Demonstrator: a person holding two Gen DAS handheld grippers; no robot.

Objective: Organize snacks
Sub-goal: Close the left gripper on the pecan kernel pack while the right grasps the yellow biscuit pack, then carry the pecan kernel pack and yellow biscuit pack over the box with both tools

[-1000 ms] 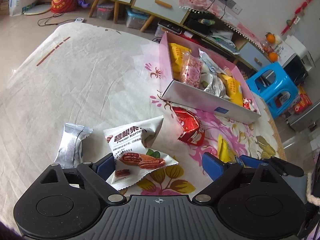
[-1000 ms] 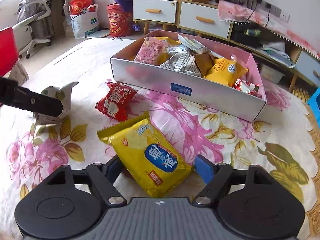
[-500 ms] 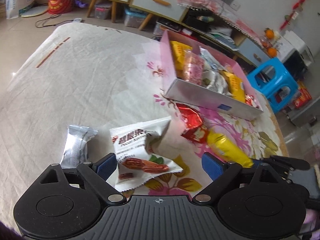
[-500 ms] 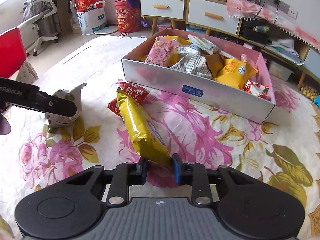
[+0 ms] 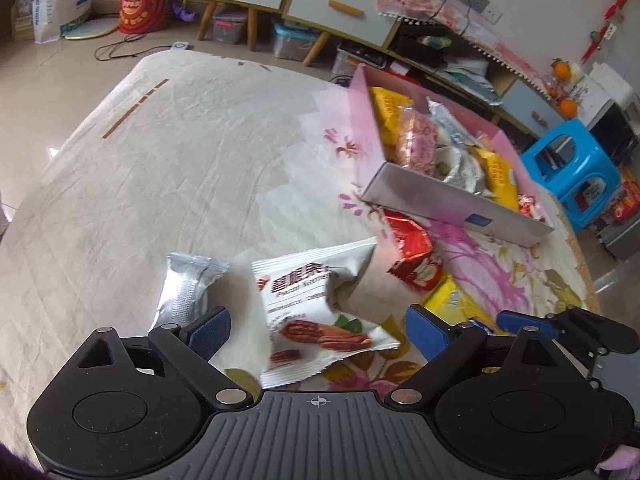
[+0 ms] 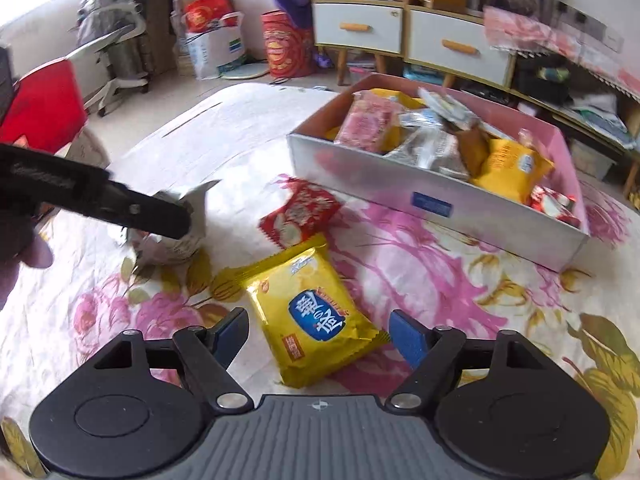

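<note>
Pink box point(image 6: 436, 196) on the floral cloth point(image 6: 420, 264) holds mixed snacks – pink pack point(image 6: 366, 122), silver wrappers, yellow bag point(image 6: 516, 166), red one at the corner. Right gripper point(image 6: 318, 334) opening, yellow packet point(image 6: 316, 316) lying flat between its jaws, unpressed. Left gripper point(image 5: 318, 330) wide – pecan packet point(image 5: 316, 300) between its fingers, silver packet point(image 5: 186, 288) beside. Red packet point(image 6: 300, 214) near the box.

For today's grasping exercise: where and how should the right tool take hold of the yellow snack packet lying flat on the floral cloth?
Grip the yellow snack packet across its narrow width near the crimped near end, coming down from above. It lies flat, its long axis running away from the right tool, whose jaws are opening astride it, pads clear of it.
</note>
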